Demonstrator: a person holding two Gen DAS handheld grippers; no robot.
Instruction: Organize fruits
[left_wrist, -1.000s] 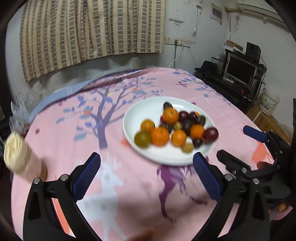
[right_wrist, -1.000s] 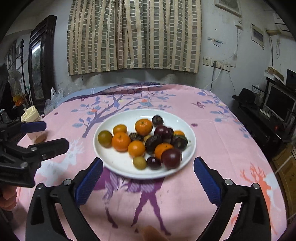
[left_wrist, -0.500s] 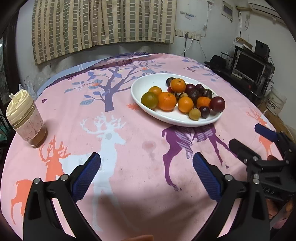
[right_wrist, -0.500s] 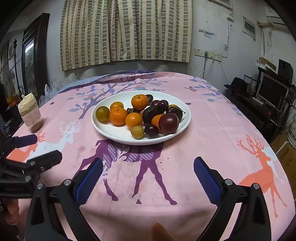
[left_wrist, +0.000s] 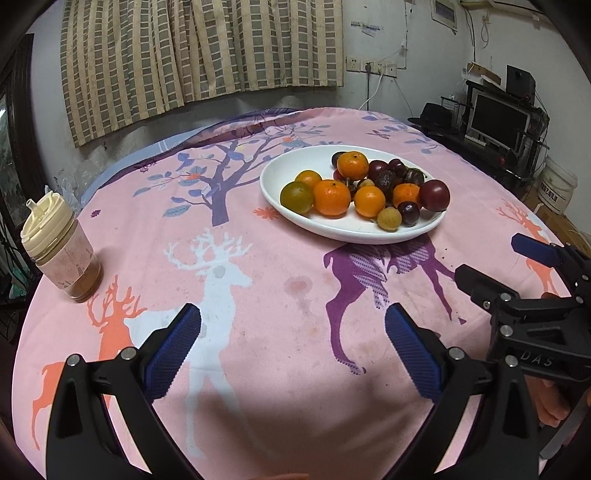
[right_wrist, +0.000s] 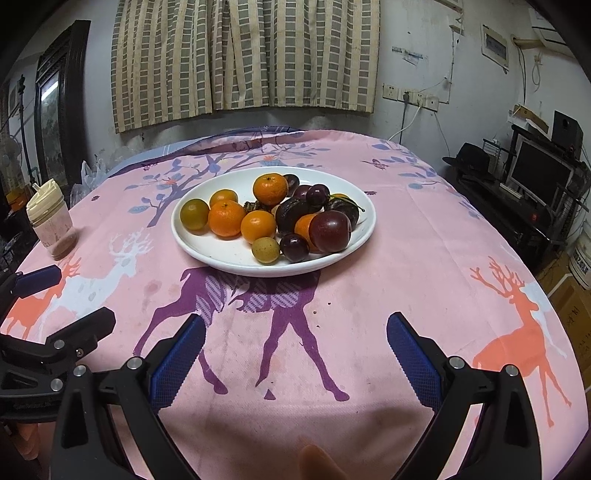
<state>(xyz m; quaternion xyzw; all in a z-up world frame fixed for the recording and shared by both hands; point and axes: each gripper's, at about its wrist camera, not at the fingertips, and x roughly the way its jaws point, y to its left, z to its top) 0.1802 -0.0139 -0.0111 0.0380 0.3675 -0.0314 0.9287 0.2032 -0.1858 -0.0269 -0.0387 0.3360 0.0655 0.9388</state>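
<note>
Both cameras have been drawn back and lowered since 1.0 s ago, so the white plate (right_wrist: 207, 254) of fruits is now seen farther ahead of the fingers. On it are piled oranges (right_wrist: 226, 218), a greenish orange (right_wrist: 194, 214), dark plums (right_wrist: 330, 231) and a small yellowish fruit (right_wrist: 265, 250). It is set on the pink deer-print tablecloth (right_wrist: 424, 258), well beyond the fingertips of both tools and between neither pair.

The right gripper (right_wrist: 295, 349) is held wide open with nothing between its blue pads, roughly in line with the plate. The left gripper (left_wrist: 293, 341) is likewise spread wide and empty, with the plate ahead and to its right.

A lidded cup (left_wrist: 61, 247) is stood at the left edge of the cloth. "DAS" can be read on the right tool's body in the left view.
</note>
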